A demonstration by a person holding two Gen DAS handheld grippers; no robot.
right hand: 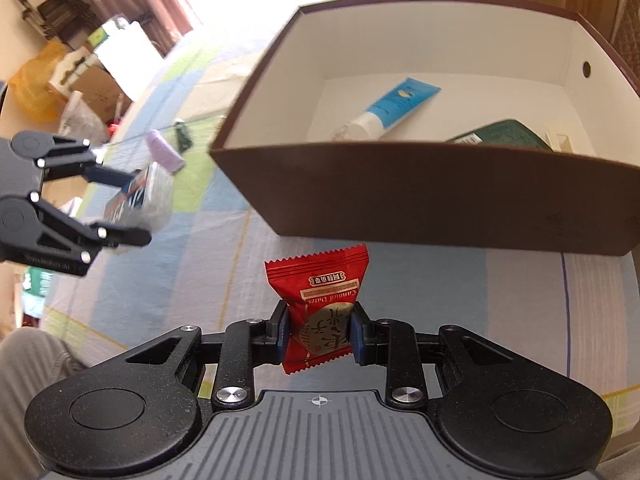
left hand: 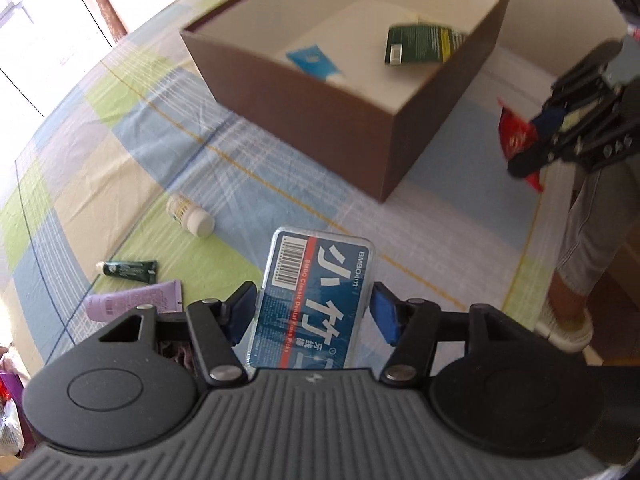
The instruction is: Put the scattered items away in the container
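Left wrist view: left hand-held gripper (left hand: 314,314) clamps floss-pick case (left hand: 316,296) above the bed, short of brown box (left hand: 320,120) | Right wrist view: right hand-held gripper (right hand: 318,334) pinches red date packet (right hand: 320,304) – just before the box wall | Step: carrying | Next: lift both over the rim – then release.

Floss box (left hand: 316,300) reads "BMBO"; red packet (right hand: 320,308) "Candied Dates".
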